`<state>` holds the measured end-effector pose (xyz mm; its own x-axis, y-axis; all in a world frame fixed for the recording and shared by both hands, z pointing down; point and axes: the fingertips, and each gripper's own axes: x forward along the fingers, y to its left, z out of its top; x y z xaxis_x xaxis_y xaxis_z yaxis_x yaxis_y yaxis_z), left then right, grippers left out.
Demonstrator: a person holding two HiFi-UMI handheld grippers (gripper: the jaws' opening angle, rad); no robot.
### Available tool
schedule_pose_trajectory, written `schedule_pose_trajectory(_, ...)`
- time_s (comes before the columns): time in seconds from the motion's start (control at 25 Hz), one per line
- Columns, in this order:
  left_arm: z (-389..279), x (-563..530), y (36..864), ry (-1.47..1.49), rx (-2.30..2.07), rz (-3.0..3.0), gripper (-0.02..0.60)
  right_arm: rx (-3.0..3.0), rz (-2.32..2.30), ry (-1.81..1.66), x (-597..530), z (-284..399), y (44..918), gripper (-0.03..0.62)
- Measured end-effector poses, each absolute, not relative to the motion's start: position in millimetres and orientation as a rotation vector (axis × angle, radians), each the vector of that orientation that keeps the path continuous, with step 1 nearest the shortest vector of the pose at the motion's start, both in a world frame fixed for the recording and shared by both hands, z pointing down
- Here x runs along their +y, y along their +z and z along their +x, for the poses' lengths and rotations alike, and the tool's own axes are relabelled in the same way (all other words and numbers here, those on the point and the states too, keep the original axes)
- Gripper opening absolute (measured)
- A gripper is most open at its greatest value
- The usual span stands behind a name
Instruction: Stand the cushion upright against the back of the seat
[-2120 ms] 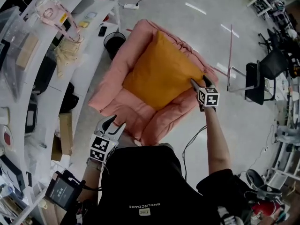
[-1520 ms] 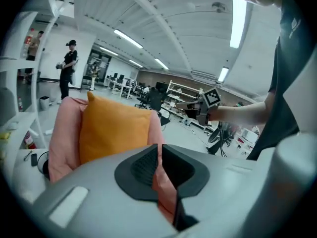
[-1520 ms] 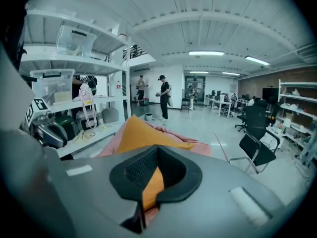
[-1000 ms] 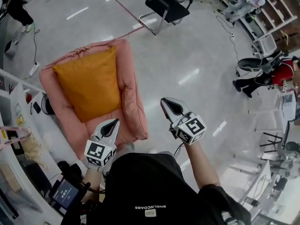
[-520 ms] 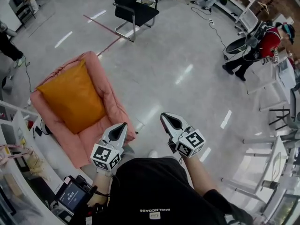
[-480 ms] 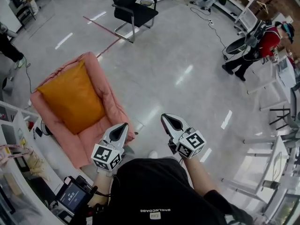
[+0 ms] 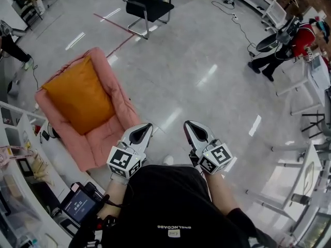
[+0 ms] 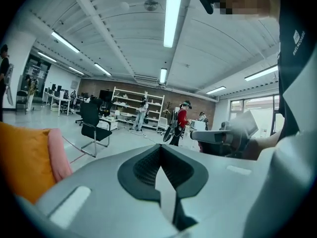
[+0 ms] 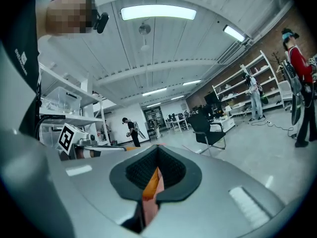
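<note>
The orange cushion (image 7: 77, 99) leans upright against the back of the pink floor seat (image 7: 106, 138), at the left of the head view. Both grippers hang in front of my body, off the seat. My left gripper (image 7: 140, 134) is shut and empty, just right of the seat's front corner. My right gripper (image 7: 193, 130) is shut and empty over bare floor. In the left gripper view the left gripper (image 8: 159, 150) points level into the room, with the cushion (image 8: 20, 162) and seat edge (image 8: 57, 152) at the far left. A strip of orange and pink shows past the right gripper (image 9: 157, 168).
A black office chair (image 7: 147, 4) stands beyond the seat. White shelving (image 7: 20, 154) runs along the left. A person in red (image 7: 300, 37) stands far right near white tables (image 7: 310, 81). A small screen (image 7: 77, 205) sits by my left side.
The right gripper has come off the cushion's corner and both hands have drawn back to my body. The view has swung right, so the seat now lies at the left.
</note>
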<state>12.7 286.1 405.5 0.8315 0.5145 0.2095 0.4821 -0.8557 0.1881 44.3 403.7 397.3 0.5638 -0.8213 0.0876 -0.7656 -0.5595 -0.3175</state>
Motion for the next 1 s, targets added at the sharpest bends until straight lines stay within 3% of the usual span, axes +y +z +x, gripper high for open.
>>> schedule_pose_trajectory(0.36,14.1,283.5,405.5,0.417,0.930,2.831,0.018,1.232,-2.556,-0.372,384.8,31.4,402.8,0.006)
schedule_pose_trajectory(1.0,-10.7,220.7,419.4,0.450,0.750,2.825,0.018,1.421,-2.516,-0.418,311.5,17.4,409.4,0.005)
